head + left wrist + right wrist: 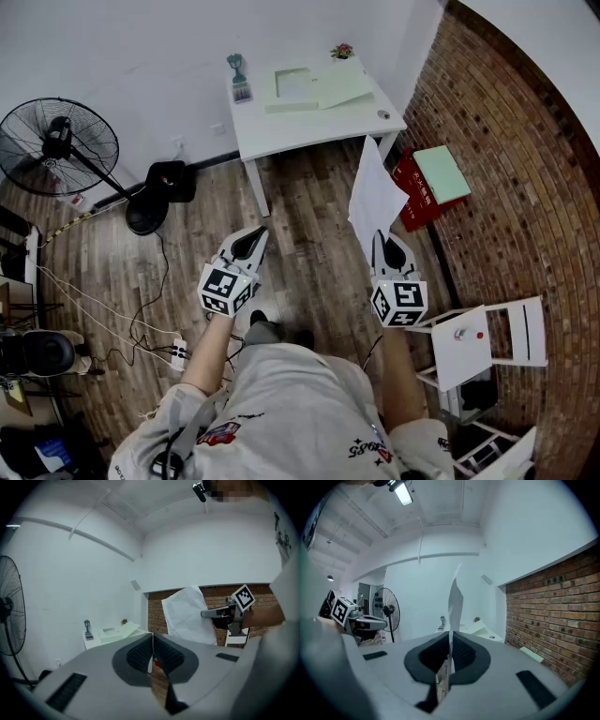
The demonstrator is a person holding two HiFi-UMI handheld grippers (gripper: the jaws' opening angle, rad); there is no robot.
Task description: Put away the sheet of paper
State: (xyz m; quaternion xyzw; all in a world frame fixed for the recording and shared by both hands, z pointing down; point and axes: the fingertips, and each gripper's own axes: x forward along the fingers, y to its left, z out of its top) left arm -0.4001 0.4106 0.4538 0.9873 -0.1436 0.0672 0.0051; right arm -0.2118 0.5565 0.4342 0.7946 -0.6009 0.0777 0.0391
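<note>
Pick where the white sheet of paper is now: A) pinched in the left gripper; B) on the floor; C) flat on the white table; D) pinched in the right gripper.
D: the sheet of paper stands edge-on between the shut jaws of the right gripper.

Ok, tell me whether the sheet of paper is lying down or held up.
Held up: the sheet of paper stands spread above the right gripper, whose shut jaws pinch its lower edge.

White table [309, 131] against white wall [141, 47], brick wall [506, 141] at right, wooden floor [300, 234], black standing fan [58, 145]
</note>
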